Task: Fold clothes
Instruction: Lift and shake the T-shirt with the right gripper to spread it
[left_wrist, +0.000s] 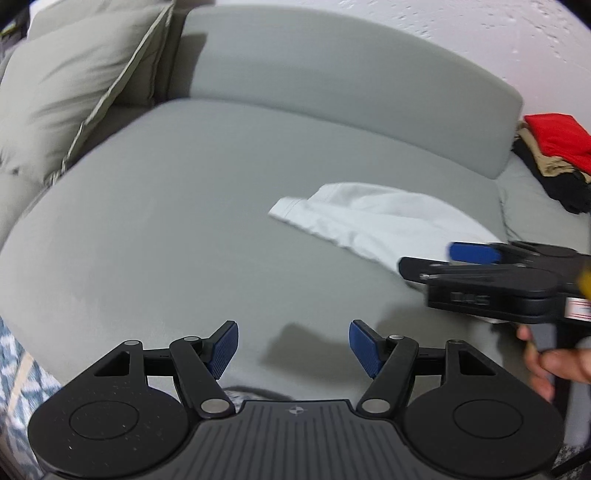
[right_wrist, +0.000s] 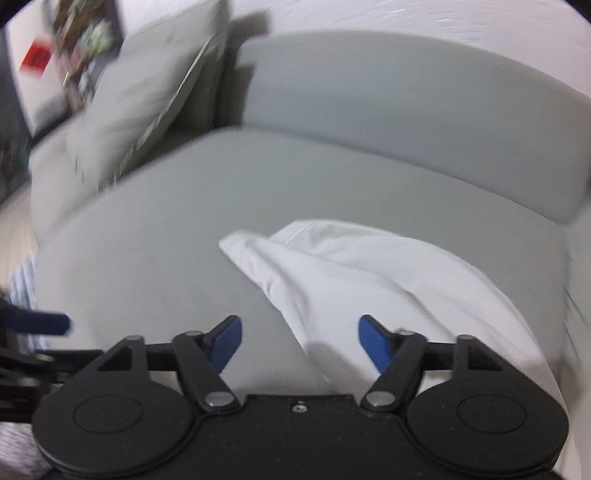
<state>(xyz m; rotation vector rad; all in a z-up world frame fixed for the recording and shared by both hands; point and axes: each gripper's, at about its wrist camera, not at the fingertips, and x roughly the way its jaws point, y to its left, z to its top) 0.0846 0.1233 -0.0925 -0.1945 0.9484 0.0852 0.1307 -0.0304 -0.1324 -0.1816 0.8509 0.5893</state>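
I see one pillow (left_wrist: 70, 99) at left. My left hand-held gripper (left_wrist: 293, 347) is released over bare sofa seat (left_wrist: 166, 229). One white garment (right_wrist: 369, 280), rumpled and partly doubled over, lies right of centre. My right hand-held gripper (right_wrist: 300, 343) is released above its near edge.

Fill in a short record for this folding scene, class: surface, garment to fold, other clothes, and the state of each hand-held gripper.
Surface: grey fabric sofa seat
Garment: crumpled white cotton garment, lying unfolded on the seat
Other clothes: stack of red, tan and black clothes, at the seat's far right
Left hand-held gripper: open, empty, above bare seat
Right hand-held gripper: open, empty, over the garment's near edge
Cushion: grey pillow, far left
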